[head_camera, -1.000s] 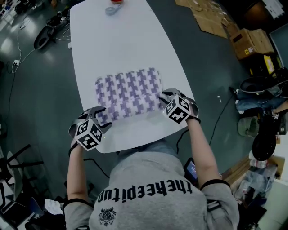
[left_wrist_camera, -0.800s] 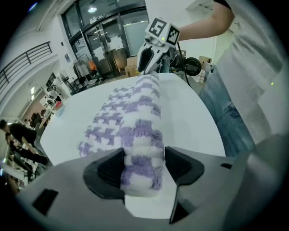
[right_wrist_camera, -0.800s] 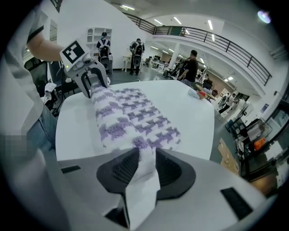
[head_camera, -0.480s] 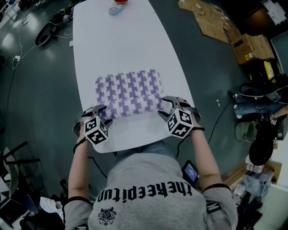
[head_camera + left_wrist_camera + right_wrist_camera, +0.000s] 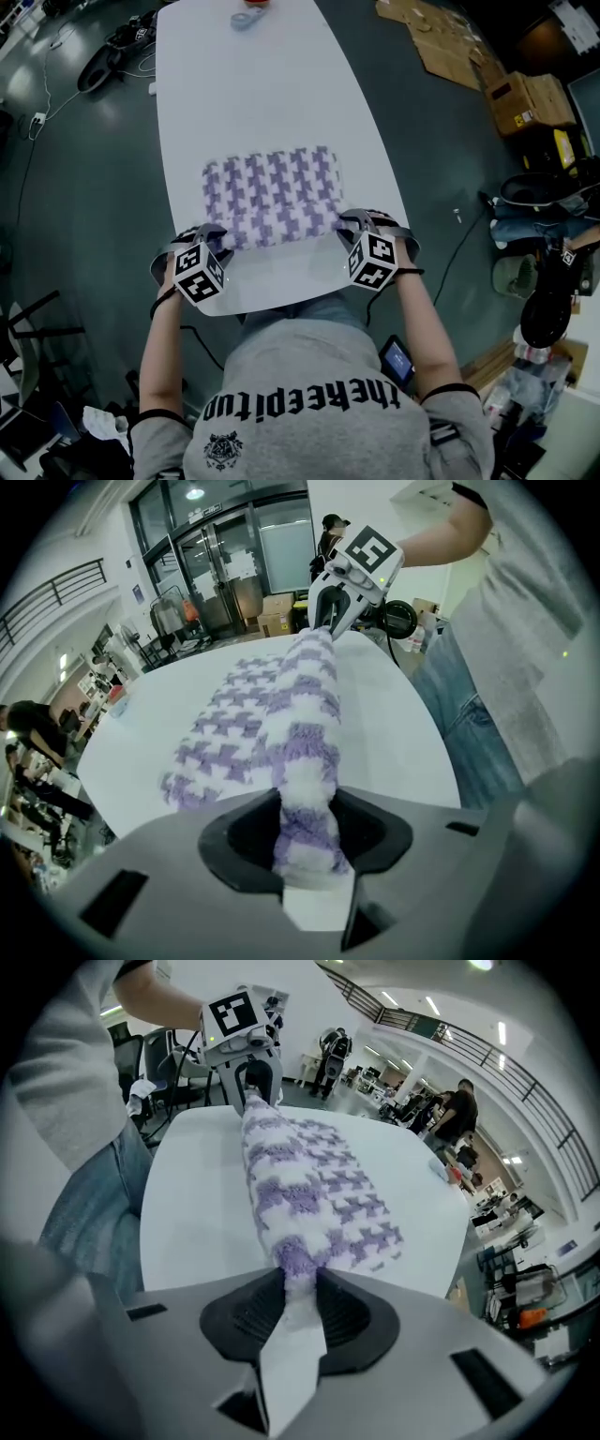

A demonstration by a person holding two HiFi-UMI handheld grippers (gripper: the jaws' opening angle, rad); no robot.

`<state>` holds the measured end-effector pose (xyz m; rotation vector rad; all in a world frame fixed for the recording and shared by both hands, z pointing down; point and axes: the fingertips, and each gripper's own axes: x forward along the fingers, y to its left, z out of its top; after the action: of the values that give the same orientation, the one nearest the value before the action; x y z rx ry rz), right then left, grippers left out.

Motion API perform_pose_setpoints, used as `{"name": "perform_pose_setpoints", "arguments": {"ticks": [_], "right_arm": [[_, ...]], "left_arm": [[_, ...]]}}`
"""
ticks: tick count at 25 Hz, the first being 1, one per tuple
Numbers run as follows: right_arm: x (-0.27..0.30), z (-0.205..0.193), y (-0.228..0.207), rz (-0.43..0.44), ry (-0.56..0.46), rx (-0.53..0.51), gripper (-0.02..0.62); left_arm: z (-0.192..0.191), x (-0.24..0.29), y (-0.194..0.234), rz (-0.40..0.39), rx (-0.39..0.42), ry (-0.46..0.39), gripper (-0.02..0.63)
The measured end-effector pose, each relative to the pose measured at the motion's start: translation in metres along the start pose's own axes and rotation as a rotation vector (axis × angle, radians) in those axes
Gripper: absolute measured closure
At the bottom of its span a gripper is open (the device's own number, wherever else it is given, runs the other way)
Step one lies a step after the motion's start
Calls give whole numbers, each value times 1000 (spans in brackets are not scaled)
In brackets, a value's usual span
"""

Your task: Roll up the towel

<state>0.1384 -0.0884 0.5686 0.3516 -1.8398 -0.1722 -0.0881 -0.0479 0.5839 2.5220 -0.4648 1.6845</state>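
A white and purple houndstooth towel (image 5: 272,192) lies flat on the white table (image 5: 253,84), its near edge gathered into a thick roll (image 5: 305,714). My left gripper (image 5: 208,236) is at the roll's left end. Its jaws are closing, and the roll's end (image 5: 302,827) sits between the pads and touches them. At the right end, my right gripper (image 5: 361,223) is closing too, and it pinches the towel's end (image 5: 292,1265) between ribbed pads. Each gripper view shows the other gripper at the far end of the roll: the right one (image 5: 328,611) and the left one (image 5: 251,1077).
A small blue object (image 5: 246,19) lies at the table's far end. Cardboard boxes (image 5: 525,89) and flattened cardboard are on the floor at the right, and cables (image 5: 103,66) at the left. People stand in the hall behind. The table's near edge is right below both grippers.
The right gripper has drawn back toward the person and rolled at the wrist. The left gripper has barely shifted. Both now sit lower on the towel's near edge.
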Motion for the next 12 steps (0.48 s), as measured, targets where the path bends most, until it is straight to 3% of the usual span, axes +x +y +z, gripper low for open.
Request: {"name": "perform_pose_setpoints", "arguments": {"ticks": [7,12], "right_arm": [[-21,-11,45,156,7,58,497],[-20,-9,41,182,-18,131,494]], "left_arm": [[-1,-12,-48,-144,5,-34,448],[-3,-11,-47,-161,2,-42,443]]}}
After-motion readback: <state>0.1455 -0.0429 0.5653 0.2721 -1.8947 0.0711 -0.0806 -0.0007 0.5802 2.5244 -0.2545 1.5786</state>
